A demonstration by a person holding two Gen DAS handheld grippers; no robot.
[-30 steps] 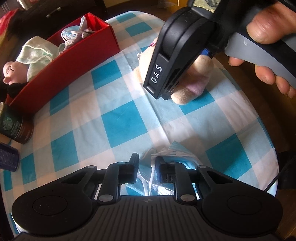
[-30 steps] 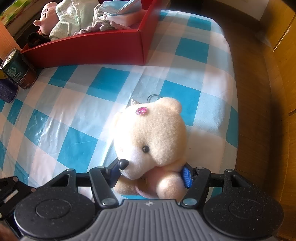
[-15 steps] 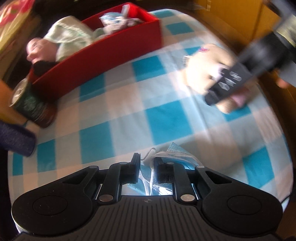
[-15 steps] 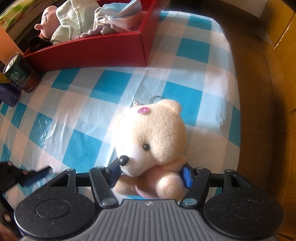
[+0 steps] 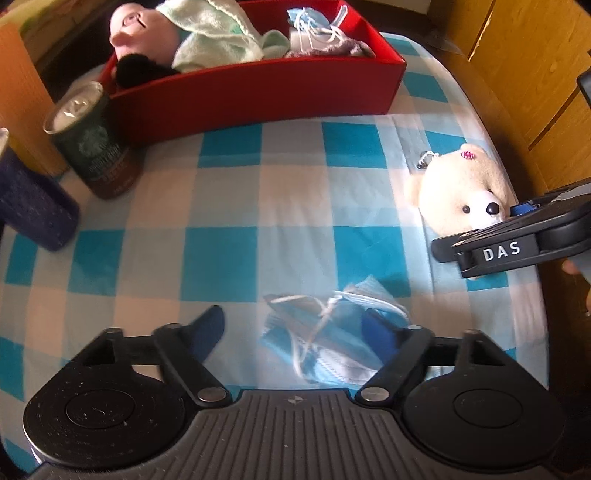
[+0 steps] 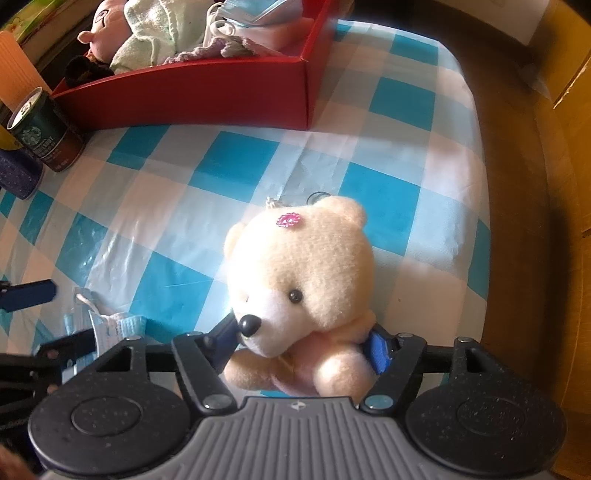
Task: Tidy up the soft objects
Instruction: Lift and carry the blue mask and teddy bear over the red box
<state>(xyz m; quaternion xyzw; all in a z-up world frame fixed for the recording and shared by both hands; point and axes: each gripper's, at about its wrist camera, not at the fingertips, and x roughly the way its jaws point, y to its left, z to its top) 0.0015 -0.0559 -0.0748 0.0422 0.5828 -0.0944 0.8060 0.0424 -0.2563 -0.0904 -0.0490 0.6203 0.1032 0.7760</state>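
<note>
Up front, left wrist view: left tongs spread wide, gripping nothing. A crumpled blue face mask lies on the checked tablecloth between the two blue fingertips, nearer the right-hand one. Red box at the far edge of the bench holds a pink pig plush, a pale green towel and more masks. Green coffee can stands upright just beside the box's left end; dark blue cup near it. Teddy bear to the right, with the right tongs closed in around its lower part.

Right wrist view: right tongs partly closed on the teddy bear, blue pads pressing both sides of its body below the head. Bear rests on the tablecloth, pink flower on its forehead, keyring behind its head. Face mask at lower left, beside a finger of the left tongs. Red box far back, well apart from the bear; coffee can at its left.
</note>
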